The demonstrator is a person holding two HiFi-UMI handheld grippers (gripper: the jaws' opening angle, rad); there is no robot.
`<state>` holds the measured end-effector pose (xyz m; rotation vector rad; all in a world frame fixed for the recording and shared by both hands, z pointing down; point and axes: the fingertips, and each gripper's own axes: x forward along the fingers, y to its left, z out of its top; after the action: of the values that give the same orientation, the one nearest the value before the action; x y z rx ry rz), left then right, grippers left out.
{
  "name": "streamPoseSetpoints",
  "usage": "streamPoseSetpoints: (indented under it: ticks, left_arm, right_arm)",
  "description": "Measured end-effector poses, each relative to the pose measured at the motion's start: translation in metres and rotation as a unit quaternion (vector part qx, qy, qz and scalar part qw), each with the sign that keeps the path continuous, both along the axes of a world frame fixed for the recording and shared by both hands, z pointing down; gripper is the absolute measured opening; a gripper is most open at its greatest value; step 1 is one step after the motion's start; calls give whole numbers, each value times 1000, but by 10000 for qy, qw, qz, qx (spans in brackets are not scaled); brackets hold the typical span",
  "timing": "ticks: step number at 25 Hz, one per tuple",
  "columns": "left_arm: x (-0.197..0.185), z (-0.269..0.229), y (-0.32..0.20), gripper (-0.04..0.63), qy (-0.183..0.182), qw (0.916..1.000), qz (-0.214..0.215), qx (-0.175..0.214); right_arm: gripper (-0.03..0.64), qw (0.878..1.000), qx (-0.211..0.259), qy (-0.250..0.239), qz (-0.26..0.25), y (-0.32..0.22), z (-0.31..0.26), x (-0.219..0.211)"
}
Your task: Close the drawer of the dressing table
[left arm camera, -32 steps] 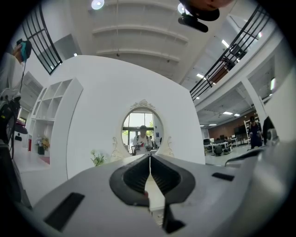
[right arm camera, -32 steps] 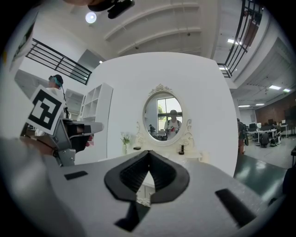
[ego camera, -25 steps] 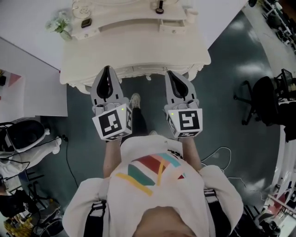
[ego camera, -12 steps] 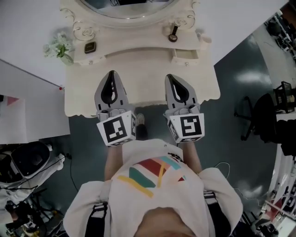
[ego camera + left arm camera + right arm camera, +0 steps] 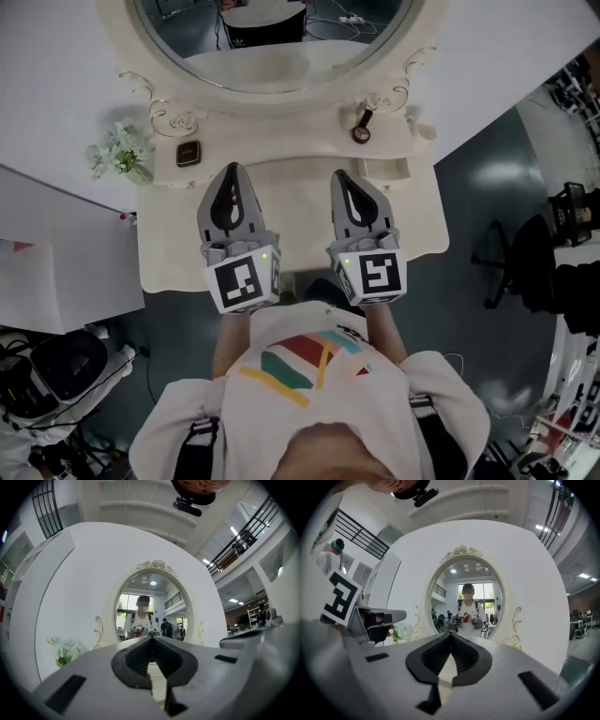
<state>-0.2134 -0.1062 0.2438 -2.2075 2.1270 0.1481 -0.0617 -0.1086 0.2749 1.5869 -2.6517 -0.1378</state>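
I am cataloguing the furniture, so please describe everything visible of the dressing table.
The dressing table looks like cream-painted wood with a scalloped edge. It stands against a white wall, with an oval mirror rising at its back. Its rear shelf carries white flowers, a small dark square item and a dark round-headed object.

Closed left tongs face the oval mirror.

— What stands on the bench?
— Flowers far left, a small box right of them, the mirror behind. The left hand-held gripper and right hand-held gripper hang side by side over its middle.
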Motion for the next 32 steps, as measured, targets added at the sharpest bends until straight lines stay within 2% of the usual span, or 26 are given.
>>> streamPoseSetpoints:
  ticks: [10,14,18,22,27,32]
  left_arm:
    - [13,19,-25,6,-210,9992,-193,-292]
    - [20,17,-29,6,-226,9992,-199,-267]
    - [23,16,-35,6,-190,9996,-227,28]
    - [33,22,-38,6,-187,9995,-97,-234]
    - [51,23,-48,6,-10,9998,104,-151]
    - [78,33,-54,7,-82,9988,416,-250]
  right_arm:
    - [0,9992,-115,-287,-246,-40,7,7]
    - [0,9989,-134,-302,-347,-44,8,6]
    - [0,9986,-121,-358,-379,-45,8,8]
    - [0,9981,-184,-405,-419,-47,11,12]
    - [1,9985,-275,-354,-321,-50,17,24]
    - [10,9984,-459,-299,-133,-53,34,48]
